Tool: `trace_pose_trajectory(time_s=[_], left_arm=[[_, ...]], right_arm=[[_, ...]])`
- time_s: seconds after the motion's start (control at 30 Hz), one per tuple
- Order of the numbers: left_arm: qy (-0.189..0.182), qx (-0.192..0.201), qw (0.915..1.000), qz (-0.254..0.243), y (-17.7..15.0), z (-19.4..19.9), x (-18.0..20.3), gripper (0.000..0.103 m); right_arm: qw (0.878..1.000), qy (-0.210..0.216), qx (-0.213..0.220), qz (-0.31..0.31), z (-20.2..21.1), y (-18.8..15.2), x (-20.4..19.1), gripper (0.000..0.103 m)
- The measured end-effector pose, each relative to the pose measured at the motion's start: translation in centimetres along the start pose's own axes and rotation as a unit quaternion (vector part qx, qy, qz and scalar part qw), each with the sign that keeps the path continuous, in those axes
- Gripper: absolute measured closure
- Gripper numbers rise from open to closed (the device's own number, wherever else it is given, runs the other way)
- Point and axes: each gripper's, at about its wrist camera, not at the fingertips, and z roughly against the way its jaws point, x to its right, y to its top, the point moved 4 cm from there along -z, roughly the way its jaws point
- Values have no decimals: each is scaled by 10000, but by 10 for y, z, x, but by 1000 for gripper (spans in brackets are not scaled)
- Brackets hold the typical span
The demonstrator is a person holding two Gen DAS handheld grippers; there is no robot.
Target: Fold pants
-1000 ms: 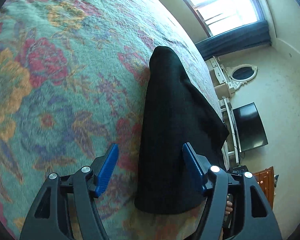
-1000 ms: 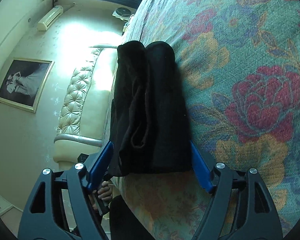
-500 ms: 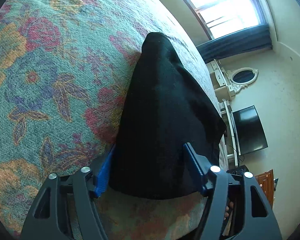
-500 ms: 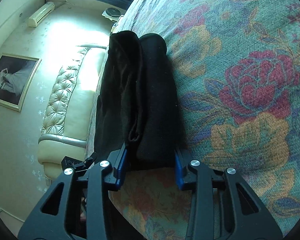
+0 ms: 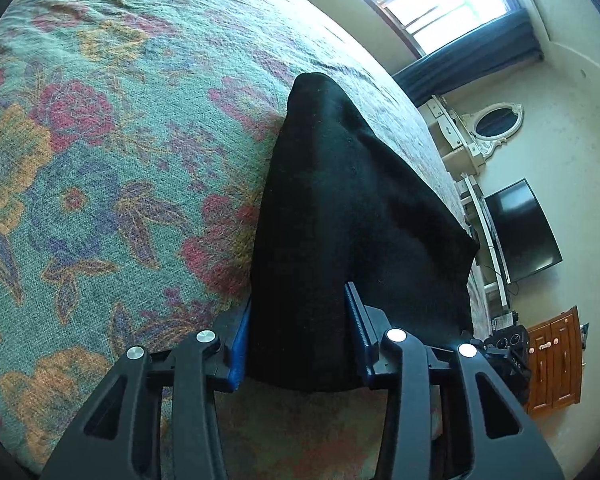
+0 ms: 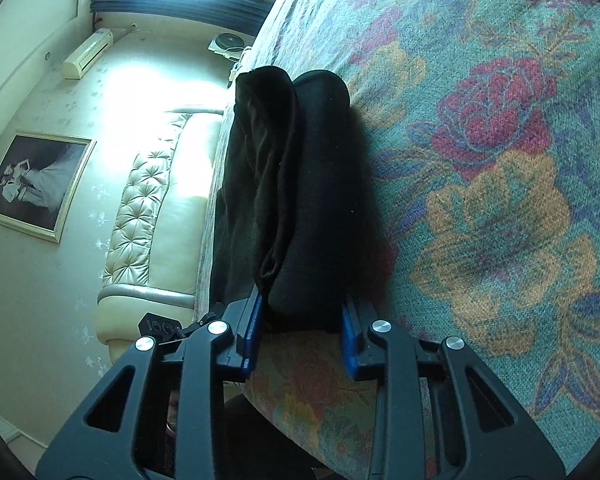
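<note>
The black pants (image 5: 340, 208) lie folded into a long, narrow bundle on my floral bedspread (image 5: 100, 140), running away from me toward the far edge of the bed. From my left wrist view the cloth is a smooth dark slab, narrowing to a rounded end far off and spreading out to a loose corner on the right. From my right wrist view the pants (image 6: 300, 184) show two stacked layers, with a wrinkled upper fold lying along the left of a plumper roll.

My left gripper (image 5: 298, 344) has the near end of the bundle between its blue pads; the jaws are closing, and both pads sit against the fabric. My right gripper (image 6: 302, 336) is closing too, narrow now, with its pads pinching the near end of the thicker roll.

Both near ends sit at the bed edge nearest me, resting on the bedspread (image 6: 500, 200).
</note>
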Motion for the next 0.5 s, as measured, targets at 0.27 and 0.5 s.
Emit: trace_pose_trajectory(time_s=[0.27,0.5], left_arm=[[16,-109,9999,-81,-4,9,-3,63],[23,-87,9998,-168,-6,6,-8,63]], right_arm=[[9999,55,-58,-120,11,-6,13,72],[9995,199,-73,-223,6,-2,24,72]])
